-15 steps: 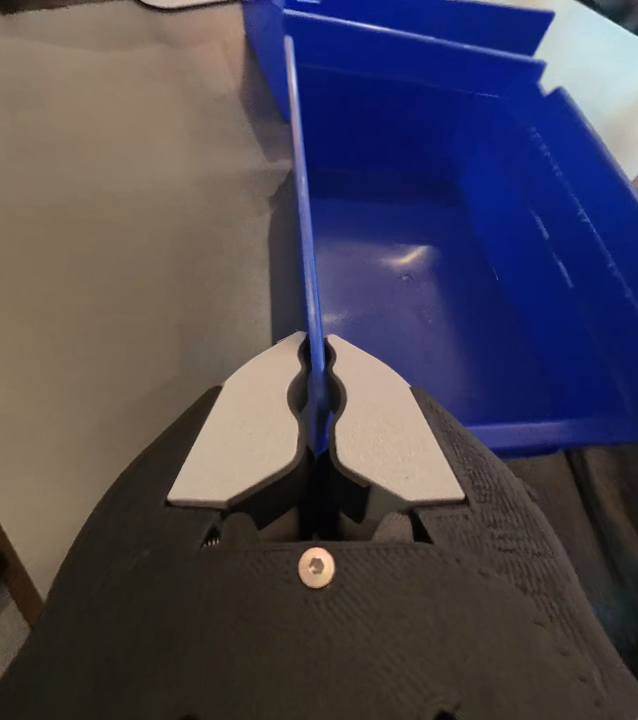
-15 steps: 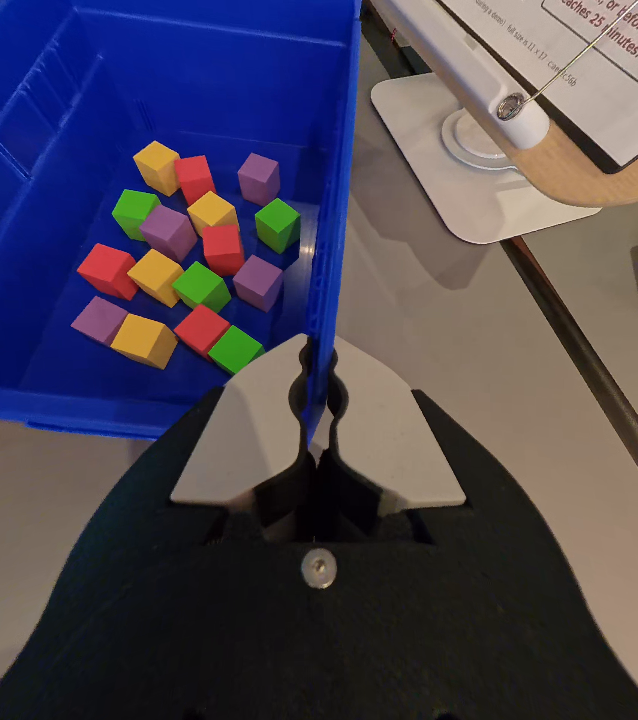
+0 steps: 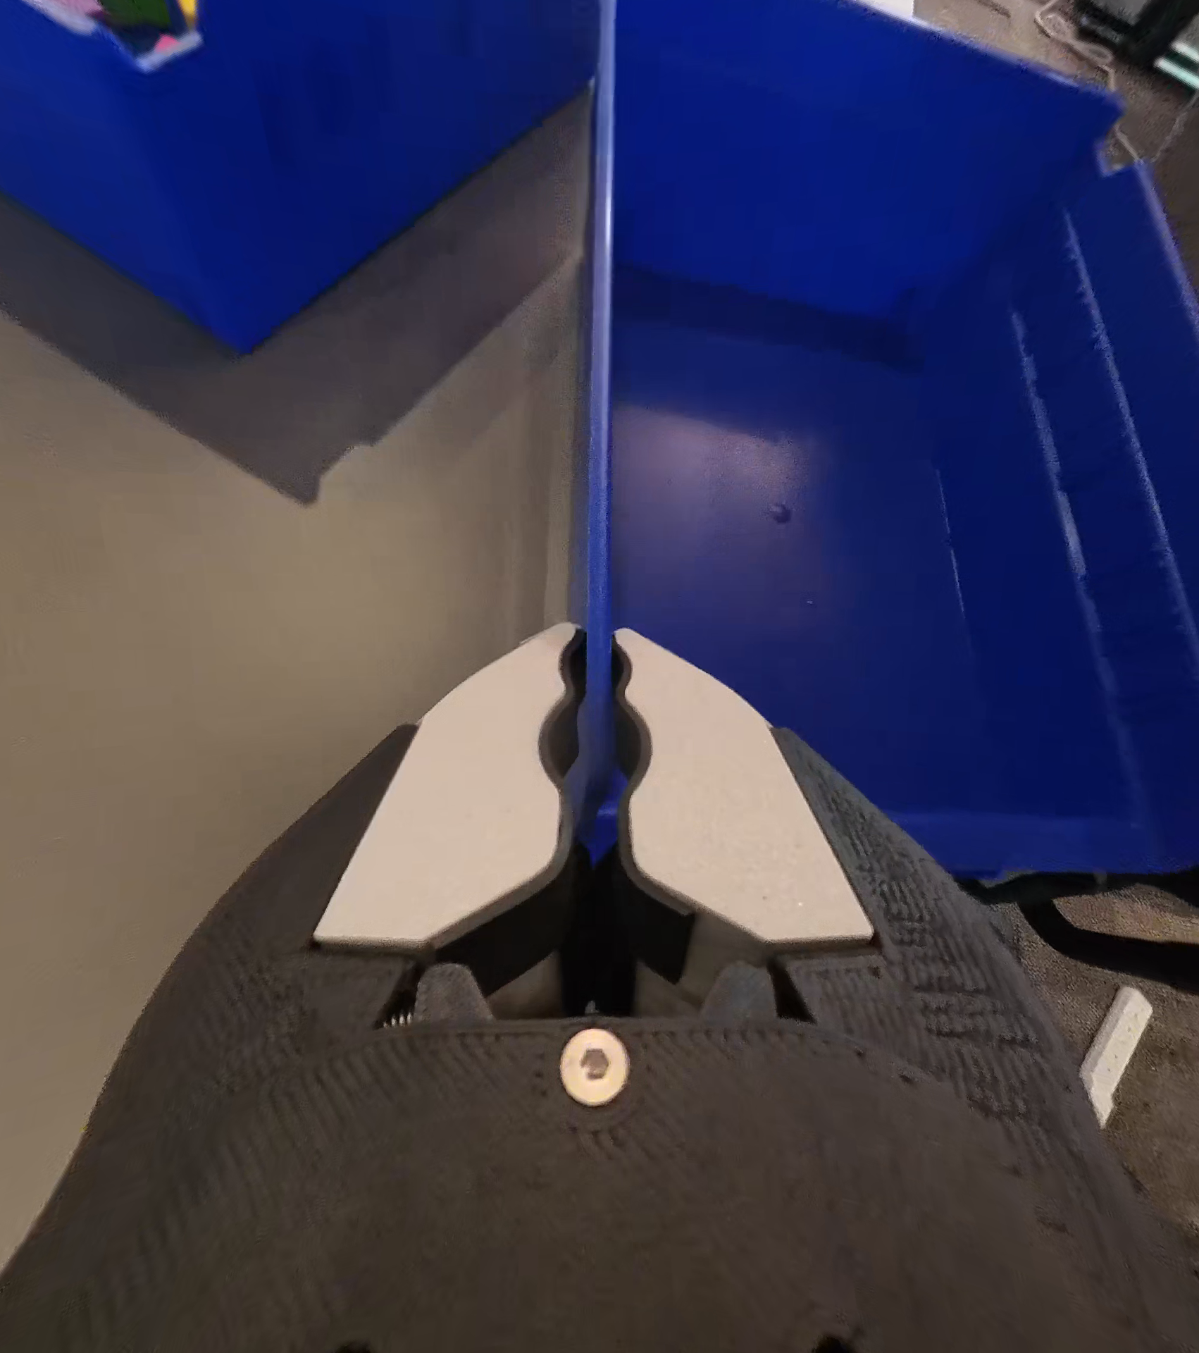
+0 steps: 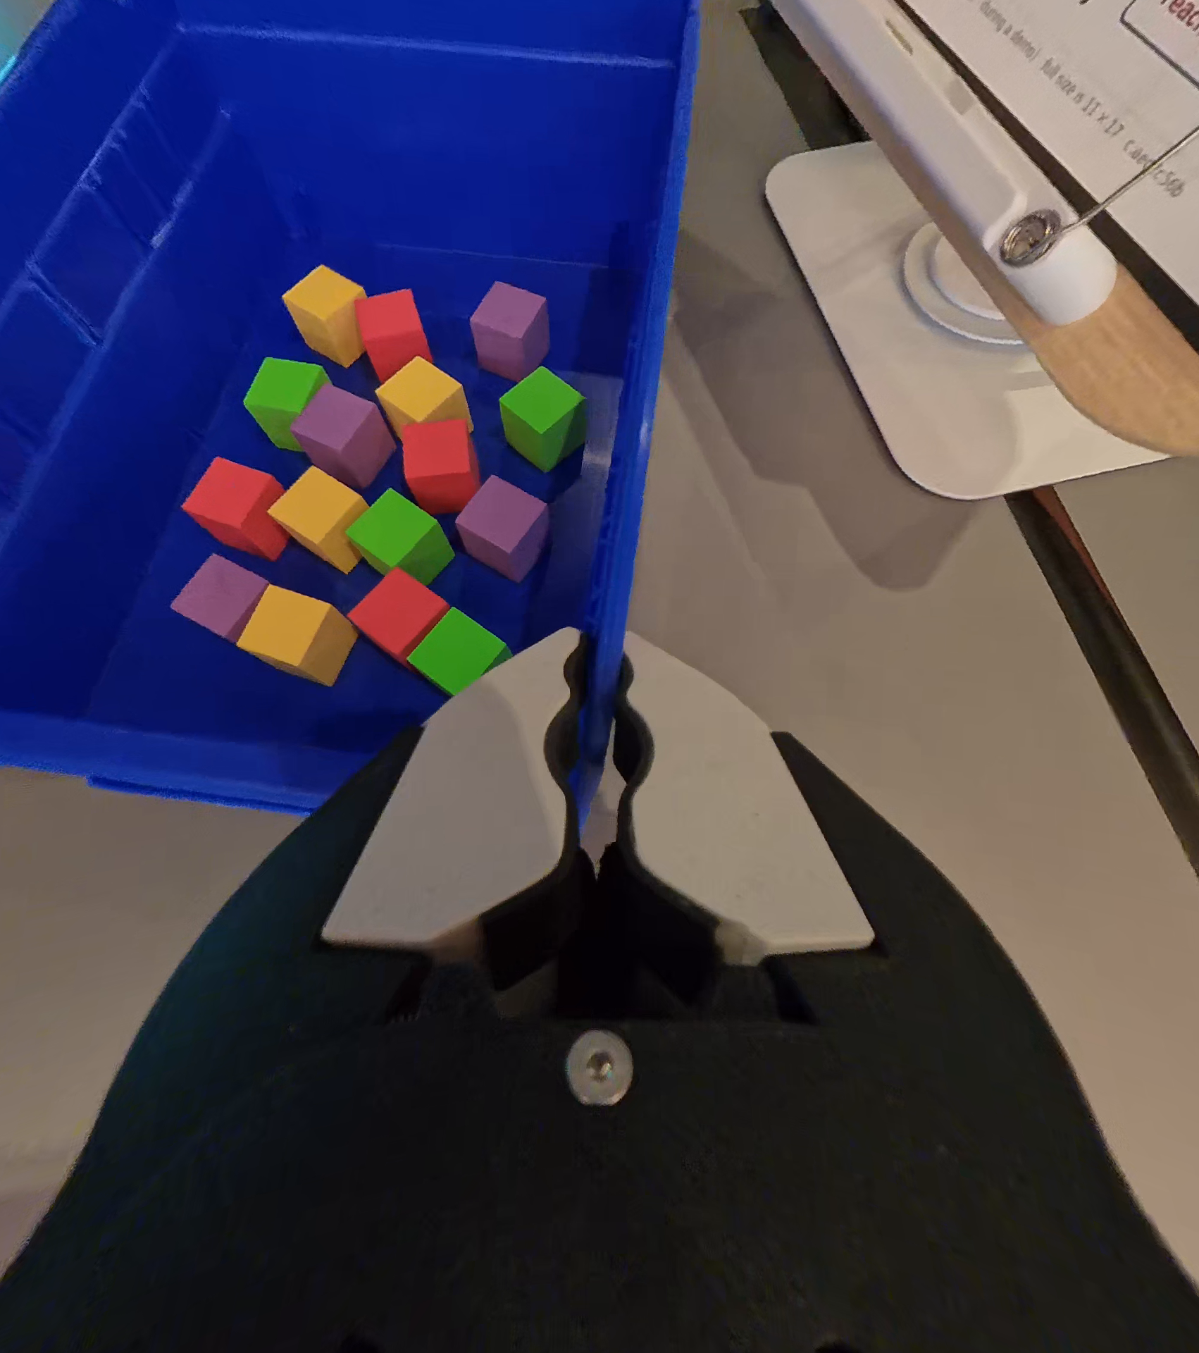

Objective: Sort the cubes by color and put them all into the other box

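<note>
While the left gripper [image 3: 598, 644] was clamped on the left side wall of an empty blue bin [image 3: 875, 512], its grey fingers [image 3: 465, 820] pressed that thin wall from both sides, near the bin's front corner. The bin's floor was bare and glossy, and its ribbed right wall rose at the right of the left wrist view. To the left of the held wall lay the beige surface [image 3: 143, 659], and beyond it, at the upper left, stood a second blue bin [image 3: 252, 183] with a glimpse of coloured pieces over its rim. Dark carpeted floor [image 3: 1182, 1061] showed at the lower right, past the surface's edge.

In the right wrist view, the right gripper [image 4: 598, 648] was likewise closed on a wall, here the right side wall of the blue bin of cubes [image 4: 69, 366], again near the front corner. Inside that bin lay a loose cluster of foam cubes [image 4: 392, 468] in yellow, red, green and purple, many touching one another, the nearest green one just beside the gripper's left finger. To the right of the bin, on the surface, stood a white flat stand base [image 4: 875, 329], with a tilted white board bearing printed sheets [image 4: 1094, 95] above it and a thin wire running to a metal eyelet.
</note>
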Tool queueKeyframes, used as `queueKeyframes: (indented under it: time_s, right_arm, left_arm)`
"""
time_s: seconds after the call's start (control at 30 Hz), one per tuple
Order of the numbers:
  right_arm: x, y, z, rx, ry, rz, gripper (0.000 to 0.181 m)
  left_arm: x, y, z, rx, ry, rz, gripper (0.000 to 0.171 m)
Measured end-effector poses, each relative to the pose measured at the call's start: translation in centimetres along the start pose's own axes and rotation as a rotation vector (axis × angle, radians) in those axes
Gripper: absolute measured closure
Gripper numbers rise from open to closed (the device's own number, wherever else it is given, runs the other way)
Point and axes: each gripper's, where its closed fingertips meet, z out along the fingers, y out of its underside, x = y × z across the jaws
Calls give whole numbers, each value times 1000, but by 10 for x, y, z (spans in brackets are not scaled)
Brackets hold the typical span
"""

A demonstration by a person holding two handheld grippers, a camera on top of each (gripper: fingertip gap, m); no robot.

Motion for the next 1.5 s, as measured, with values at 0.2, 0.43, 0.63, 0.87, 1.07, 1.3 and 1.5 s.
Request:
queueKeyframes:
  time_s: [0.2,0.43,0.63,0.87,1.07,1.3,1.5]
  right_arm:
    - [6,-21,26,28,-57,-24,178]
    - [-3,-56,70,59,-82,-67,177]
    - [-12,-76,96,64,-82,-103,177]
    - [-15,-96,120,45,-65,-129,176]
    - [-17,-111,140,60,-53,-154,174]
    - [-9,-122,130,144,-29,-106,150]
    - [-11,-119,79,183,35,-78,143]
  left_arm:
    - [-9,-32,33,-35,15,56,166]
    - [-7,-56,60,-27,-35,71,166]
    - [-2,-68,73,-23,-74,93,166]
    - [-3,-83,89,-21,-102,100,166]
    - [-6,-90,102,-16,-111,102,165]
    - [-7,-92,105,-6,-91,73,165]
    - [7,-103,103,22,18,7,130]
